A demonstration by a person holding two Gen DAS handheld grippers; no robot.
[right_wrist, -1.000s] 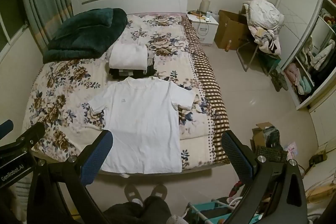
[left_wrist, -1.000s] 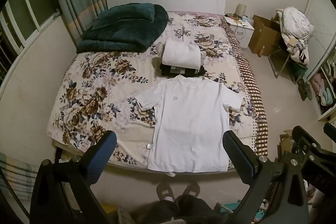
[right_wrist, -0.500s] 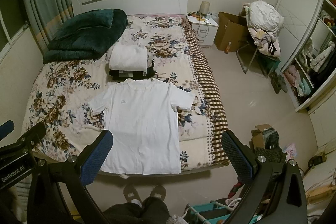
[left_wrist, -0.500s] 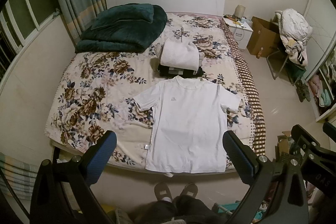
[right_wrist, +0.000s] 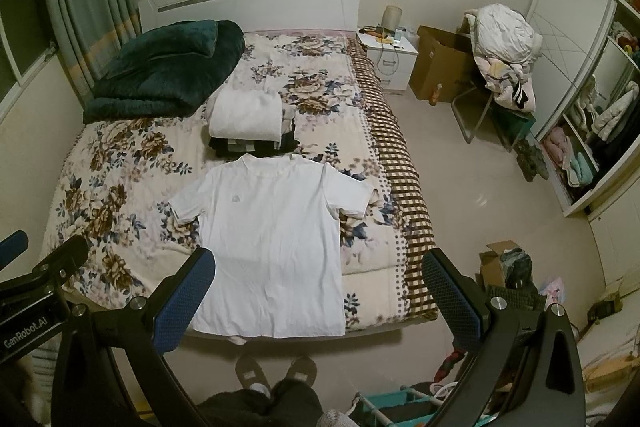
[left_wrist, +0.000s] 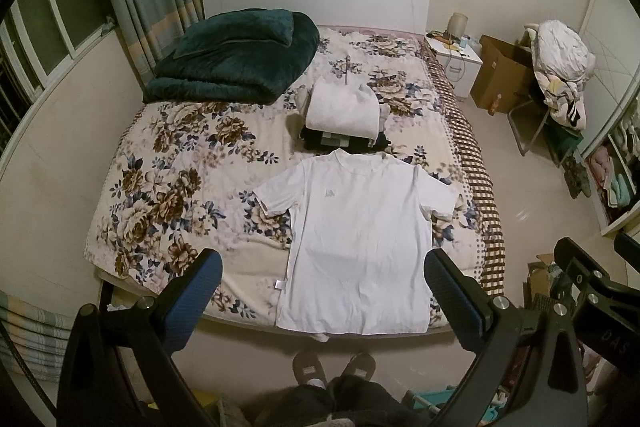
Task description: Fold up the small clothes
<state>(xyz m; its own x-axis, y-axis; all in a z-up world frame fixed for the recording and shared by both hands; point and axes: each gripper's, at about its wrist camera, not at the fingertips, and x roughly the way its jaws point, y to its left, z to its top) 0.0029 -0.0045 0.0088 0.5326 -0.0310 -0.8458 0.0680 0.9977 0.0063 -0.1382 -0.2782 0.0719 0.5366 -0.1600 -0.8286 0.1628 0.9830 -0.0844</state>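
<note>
Both cameras have drawn back a little since a second ago, so the bed sits slightly lower and smaller in each view, while the clothes on it lie as they did.

A white T-shirt [left_wrist: 360,247] [right_wrist: 272,247] lies face up and spread flat near the foot of the bed [left_wrist: 168,195] [right_wrist: 112,187], in the lower centre of both views. Its short sleeves stick out to either side, its round collar points toward the headboard, and its hem reaches the mattress edge. A small grey logo marks the chest, a tiny tag shows at the lower left seam, and the cloth looks thin and smooth with faint creases.

Just above the collar sits a stack of folded clothes [left_wrist: 344,119] [right_wrist: 250,123]: a thick white piece on top, dark pieces beneath. A plush dark green blanket [left_wrist: 236,55] [right_wrist: 164,71] is bundled at the upper left of the bed, on a floral cover with a checked border on the right.

At the bottom of the left wrist view, the left gripper [left_wrist: 322,279] hangs in the air with its blue ribbed pads wide apart, holding nothing. The right gripper [right_wrist: 318,277] is the same at the bottom of the right wrist view, spread wide and empty. Both are well apart from the shirt.
</note>
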